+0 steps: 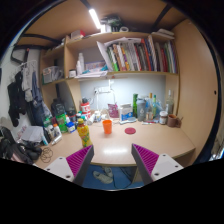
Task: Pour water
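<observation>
Gripper (pixel 113 166) fingers spread apart, nothing held. Orange cup (pixel 107 125) stood upright on desk (pixel 150 143) well beyond fingers; contents possibly water, unclear. Bottles (pixel 62 120) left.

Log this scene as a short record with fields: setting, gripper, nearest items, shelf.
setting: wooden desk under a lit shelf unit
gripper: gripper open, holding nothing, fingers over the desk's near edge
nearest items: orange cup, yellow bottle, both beyond the fingers
shelf: row of books
</observation>
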A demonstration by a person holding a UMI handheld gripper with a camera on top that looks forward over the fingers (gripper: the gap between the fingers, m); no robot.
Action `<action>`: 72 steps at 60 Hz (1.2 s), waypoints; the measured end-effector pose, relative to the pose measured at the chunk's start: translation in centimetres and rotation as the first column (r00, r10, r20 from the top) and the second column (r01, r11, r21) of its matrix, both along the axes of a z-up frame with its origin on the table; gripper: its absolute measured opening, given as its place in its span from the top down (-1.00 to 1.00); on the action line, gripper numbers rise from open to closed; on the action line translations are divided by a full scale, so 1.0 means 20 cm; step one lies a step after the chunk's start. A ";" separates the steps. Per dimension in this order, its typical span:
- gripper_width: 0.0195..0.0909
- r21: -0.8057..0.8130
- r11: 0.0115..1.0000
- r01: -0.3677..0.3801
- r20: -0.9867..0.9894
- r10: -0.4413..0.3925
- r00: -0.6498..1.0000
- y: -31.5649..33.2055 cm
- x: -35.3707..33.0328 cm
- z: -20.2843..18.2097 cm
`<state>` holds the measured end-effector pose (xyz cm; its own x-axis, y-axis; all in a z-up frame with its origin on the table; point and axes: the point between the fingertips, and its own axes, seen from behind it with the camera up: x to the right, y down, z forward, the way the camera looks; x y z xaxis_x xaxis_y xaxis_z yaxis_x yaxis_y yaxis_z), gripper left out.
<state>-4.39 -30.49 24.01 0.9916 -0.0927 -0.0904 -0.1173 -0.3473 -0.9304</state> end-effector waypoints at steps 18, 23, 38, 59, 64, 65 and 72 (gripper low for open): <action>-0.81 0.043 0.998 0.042 0.016 -0.042 0.999 -0.08 -0.10 0.05; -0.81 0.050 0.998 0.027 0.017 -0.028 0.999 -0.06 -0.14 0.02; -0.81 0.093 0.994 -0.059 0.017 0.057 0.998 0.23 -0.37 -0.27; -0.82 0.134 0.963 -0.235 0.063 0.229 0.971 1.09 -0.82 -0.69; -0.83 0.134 0.963 -0.234 0.082 0.224 0.971 1.27 -0.81 -0.76; -0.82 0.131 0.964 -0.231 0.083 0.222 0.972 1.31 -0.81 -0.77; -0.82 0.139 0.963 -0.230 0.085 0.219 0.972 1.52 -0.82 -0.82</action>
